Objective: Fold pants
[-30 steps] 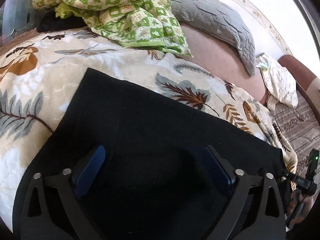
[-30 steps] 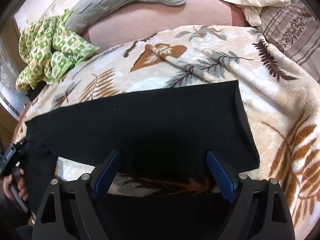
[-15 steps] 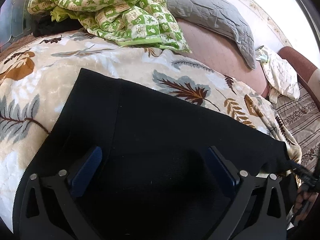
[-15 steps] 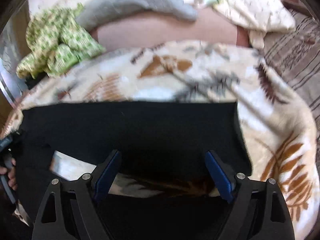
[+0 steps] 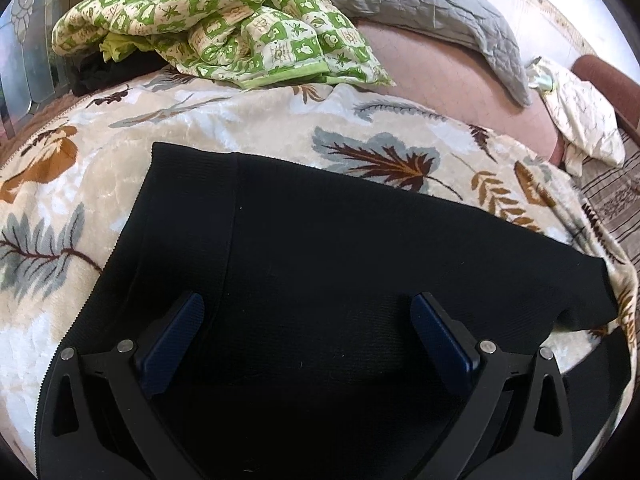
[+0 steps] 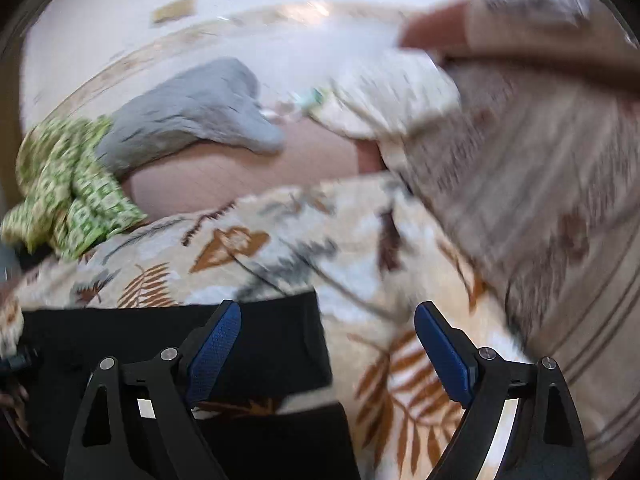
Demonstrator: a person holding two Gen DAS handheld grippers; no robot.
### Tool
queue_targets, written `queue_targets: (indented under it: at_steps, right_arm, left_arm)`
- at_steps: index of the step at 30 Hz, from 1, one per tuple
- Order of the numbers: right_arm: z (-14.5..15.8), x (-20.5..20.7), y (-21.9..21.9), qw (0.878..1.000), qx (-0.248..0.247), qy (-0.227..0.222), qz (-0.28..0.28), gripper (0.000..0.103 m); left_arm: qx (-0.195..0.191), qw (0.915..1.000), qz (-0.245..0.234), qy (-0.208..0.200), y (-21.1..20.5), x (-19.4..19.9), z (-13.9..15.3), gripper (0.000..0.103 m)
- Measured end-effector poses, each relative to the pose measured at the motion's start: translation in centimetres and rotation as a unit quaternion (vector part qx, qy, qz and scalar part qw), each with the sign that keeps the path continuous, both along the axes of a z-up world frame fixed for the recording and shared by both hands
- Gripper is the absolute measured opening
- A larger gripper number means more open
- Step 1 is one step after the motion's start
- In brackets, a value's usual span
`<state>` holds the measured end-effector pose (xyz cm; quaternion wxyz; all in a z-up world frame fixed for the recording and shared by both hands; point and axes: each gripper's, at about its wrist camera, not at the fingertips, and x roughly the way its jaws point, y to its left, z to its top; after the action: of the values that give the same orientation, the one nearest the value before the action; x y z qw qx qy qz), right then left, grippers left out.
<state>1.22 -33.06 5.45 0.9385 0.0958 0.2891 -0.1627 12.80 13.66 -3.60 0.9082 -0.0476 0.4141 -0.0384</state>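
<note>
The black pants (image 5: 340, 240) lie flat across a leaf-patterned blanket (image 5: 260, 120) on the bed. My left gripper (image 5: 308, 300) hovers open just above the pants, its blue pads wide apart with only flat cloth beneath. In the blurred right wrist view the pants (image 6: 260, 344) fill the lower left, their folded end under the left pad. My right gripper (image 6: 328, 309) stands wide and its jaws are still opening. Nothing is between them, and the blanket (image 6: 360, 248) shows in the gap.
A green checked quilt (image 5: 240, 20) and a grey pillow (image 5: 420, 4) lie at the back of the bed. A cream cloth (image 5: 580, 120) and a striped cover (image 5: 612, 200) sit to the right. The left hand's gripper (image 6: 12, 364) shows at the right wrist view's left edge.
The right gripper has risen and swung to the right, so the pants slid to its lower left. It has left the left wrist view's right edge. The left gripper barely shifted.
</note>
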Motion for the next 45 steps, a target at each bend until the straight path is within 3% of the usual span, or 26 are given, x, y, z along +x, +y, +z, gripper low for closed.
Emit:
queue_targets:
  at_steps: [3,6,18,22,26,28,33,39,45]
  right_arm:
    - [-1.3,-0.2,-1.9,0.998,0.057,0.007,-0.013,0.090]
    - [-2.0,-0.1,-2.2,0.997,0.082,0.007,-0.009,0.090]
    - [-2.2,0.9,-0.6,0.997,0.069,0.013,0.022,0.090]
    - [-2.5,1.8,0.4,0.998,0.032,0.050,0.018,0.090]
    - [-2.8,2.9,3.5,0.987,-0.111,0.109,-0.030,0.090]
    - [-2.9,3.1,4.4,0.982,-0.144,0.109,-0.051,0.090]
    - [-3.5,3.4,4.3,0.979,-0.151,0.116,-0.074,0.090]
    - [-2.8,3.2,3.4,0.986,-0.110,0.102,-0.077,0.090]
    - [-2.7,3.2,3.6,0.987,-0.107,0.099,-0.070,0.090]
  left_arm:
    - [0.031,0.9995,0.008,-0.001,-0.7,-0.1,-0.1,0.103]
    - [0.054,0.9984,0.015,-0.001,-1.2,-0.2,-0.1,0.103]
    - [0.057,0.9983,0.015,-0.001,-1.2,0.0,-0.2,0.103]
    - [0.055,0.9983,0.013,0.011,-1.1,0.2,-0.3,0.103]
    - [0.058,0.9981,0.012,0.015,-1.2,0.3,-0.4,0.103]
    - [0.057,0.9982,0.011,0.017,-1.1,0.3,-0.4,0.103]
    - [0.056,0.9982,0.008,0.020,-1.1,0.4,-0.4,0.103]
    - [0.054,0.9982,0.008,0.025,-1.0,0.6,-0.4,0.103]
    - [0.035,0.9989,0.008,0.030,-0.6,0.7,-0.2,0.103]
